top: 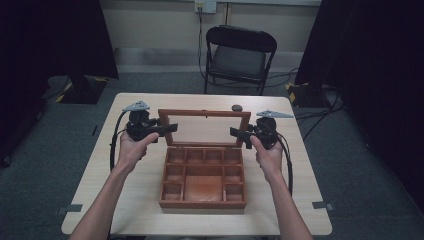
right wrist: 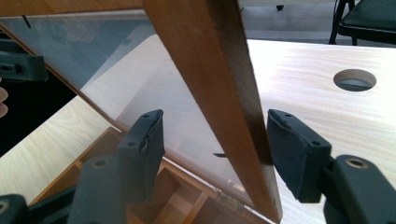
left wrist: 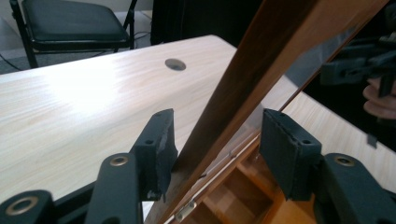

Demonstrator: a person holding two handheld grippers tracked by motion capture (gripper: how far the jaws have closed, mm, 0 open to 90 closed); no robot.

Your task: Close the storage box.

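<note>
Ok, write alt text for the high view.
Two hands hold tongs at either side frame of a wooden box's raised glass lid: left tongs, right tongs. The open compartmented box sits on a pale table, a black chair beyond.

The place looked like a recording room or lab set up for filming, not a home. A pale wood-laminate table with rounded corners (top: 135, 200) stood alone on grey carpet (top: 45, 165), with small grey tape marks (top: 70, 208) at its corners. Black curtains (top: 55, 35) hung down both sides. A black folding chair with a padded seat (top: 239, 57) stood behind the table against a plain cream wall (top: 150, 20), where a white wall socket (top: 205, 6) fed black cables (top: 320, 117) that trailed over the floor.
</note>
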